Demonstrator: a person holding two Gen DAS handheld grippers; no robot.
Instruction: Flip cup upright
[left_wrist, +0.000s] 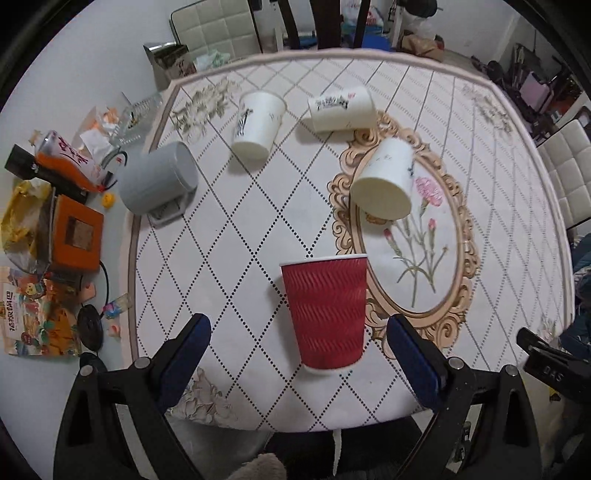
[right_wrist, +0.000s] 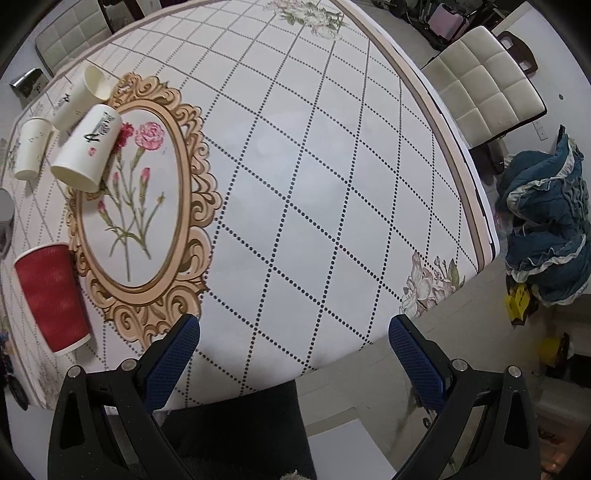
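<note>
A red ribbed paper cup (left_wrist: 327, 312) stands on the patterned table, wide end away from me, narrow end near me; it seems upside down. My left gripper (left_wrist: 299, 343) is open, its blue pads either side of the cup and a little short of it. The red cup also shows at the left of the right wrist view (right_wrist: 51, 297). My right gripper (right_wrist: 293, 339) is open and empty above the table's near edge. Three white paper cups (left_wrist: 256, 123) (left_wrist: 341, 109) (left_wrist: 386, 177) are farther back; one lies on its side.
A grey mug (left_wrist: 159, 177) sits at the table's left edge. Beside the table on the left are an orange box (left_wrist: 77, 232), a bottle (left_wrist: 68, 158) and packets. Padded chairs (right_wrist: 480, 85) stand around the table. A blue cloth (right_wrist: 546, 225) lies on the floor at right.
</note>
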